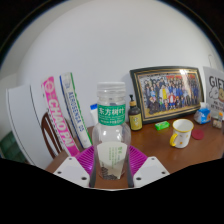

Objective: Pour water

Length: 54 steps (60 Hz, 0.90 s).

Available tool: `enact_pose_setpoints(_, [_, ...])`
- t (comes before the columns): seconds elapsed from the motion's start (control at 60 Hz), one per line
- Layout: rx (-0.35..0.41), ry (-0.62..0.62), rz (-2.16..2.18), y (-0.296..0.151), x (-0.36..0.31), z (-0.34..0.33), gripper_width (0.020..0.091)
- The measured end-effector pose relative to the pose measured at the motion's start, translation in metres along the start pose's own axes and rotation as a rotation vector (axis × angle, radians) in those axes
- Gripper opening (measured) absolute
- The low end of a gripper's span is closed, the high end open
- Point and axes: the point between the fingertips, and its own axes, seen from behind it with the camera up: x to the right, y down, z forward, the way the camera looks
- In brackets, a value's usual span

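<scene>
One camera is riding on the claw (112, 172) and looking forward along its two fingers. It is sitting low, close over the desk (165, 152), and facing the wall. The bottle (111, 125) is standing very near the lens. The picture frame (167, 94) is standing farther back.

The tongs (111, 168) clamp a clear plastic bottle (111, 125) with a green label, both magenta pads (100, 157) pressed to its lower body, upright above the wooden desk (190, 158). Beyond it stand a framed group photo (167, 94), a small dark bottle (135, 115), a white cup (181, 132) and upright books (62, 108).
</scene>
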Motion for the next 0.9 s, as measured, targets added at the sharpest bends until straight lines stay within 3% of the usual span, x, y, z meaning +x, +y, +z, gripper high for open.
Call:
enact_pose_setpoints(0.217, [0.069, -0.189, 0.604, -0.101, -0.007, 0.022, 0.0433])
enact_pose_setpoints(0.367, [0.099, -0.299, 1.099, -0.144, 0.029, 0.047, 0.0433])
enact_pose_setpoints(0.667, [0.179, -0.375, 1.739, -0.149, 0.114, 0.076, 0.0432])
enact_pose_setpoints(0.9, [0.183, -0.398, 1.853, -0.140, 0.132, 0.083, 0.0433])
